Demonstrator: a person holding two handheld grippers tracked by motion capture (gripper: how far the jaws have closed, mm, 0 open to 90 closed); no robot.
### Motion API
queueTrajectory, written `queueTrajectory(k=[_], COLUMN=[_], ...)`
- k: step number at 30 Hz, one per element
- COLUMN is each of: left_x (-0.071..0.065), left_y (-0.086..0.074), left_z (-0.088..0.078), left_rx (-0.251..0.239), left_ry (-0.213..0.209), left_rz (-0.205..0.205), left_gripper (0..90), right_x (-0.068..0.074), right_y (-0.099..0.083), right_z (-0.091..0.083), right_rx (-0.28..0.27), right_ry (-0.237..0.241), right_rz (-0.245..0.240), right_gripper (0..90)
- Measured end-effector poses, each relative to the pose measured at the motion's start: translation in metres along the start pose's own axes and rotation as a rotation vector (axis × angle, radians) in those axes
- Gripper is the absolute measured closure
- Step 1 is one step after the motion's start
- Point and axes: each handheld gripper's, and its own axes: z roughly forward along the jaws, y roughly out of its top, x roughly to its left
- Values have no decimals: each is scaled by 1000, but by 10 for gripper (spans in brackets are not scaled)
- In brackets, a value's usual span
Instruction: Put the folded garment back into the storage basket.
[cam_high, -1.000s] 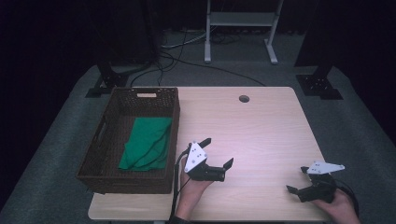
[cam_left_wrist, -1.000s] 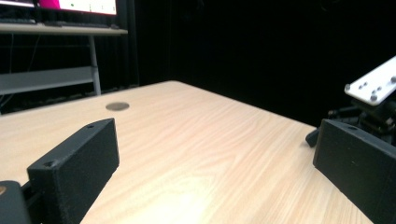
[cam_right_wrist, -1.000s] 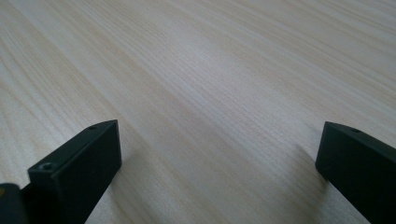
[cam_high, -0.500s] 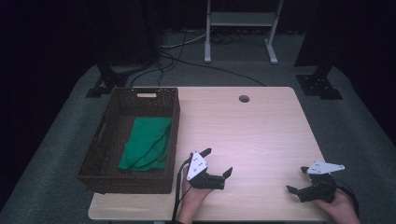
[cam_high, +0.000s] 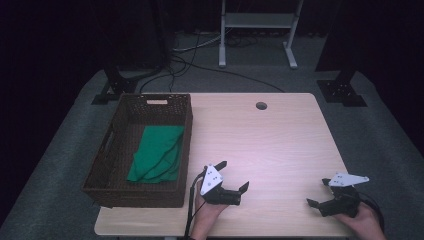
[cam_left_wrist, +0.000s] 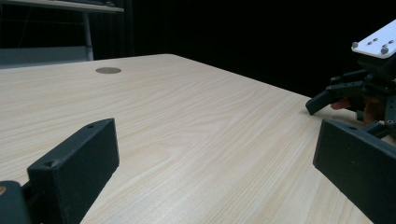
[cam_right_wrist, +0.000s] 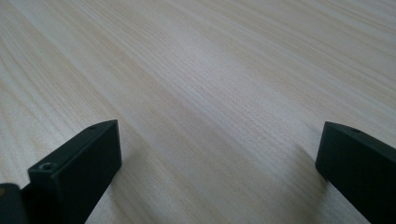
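A folded green cloth (cam_high: 156, 153) lies inside a dark wicker basket (cam_high: 185, 150) on the left part of a pale wooden table (cam_high: 280, 145). Its long axis runs from the table's near edge toward the far edge. The left claw (cam_high: 233, 176) sits just right of the basket's near corner, jaws spread wide, holding nothing and pointing away from the cloth toward the right. The cloth therefore lies behind and to the left of it, over the basket wall. The right claw (cam_high: 318, 192), likewise wide and empty as far as the dim view shows, rests well apart near the table's right edge, so the left hand is nearer.
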Motion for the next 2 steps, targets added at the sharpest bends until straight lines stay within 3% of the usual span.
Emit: queueTrajectory(k=[2], left_x=[0], left_y=[0], left_z=[0], left_rx=[-2], left_ry=[1], left_rz=[-3], left_gripper=[0], right_x=[0], right_y=[0], right_z=[0], right_rx=[0], right_ry=[0], right_rz=[0], right_gripper=[0])
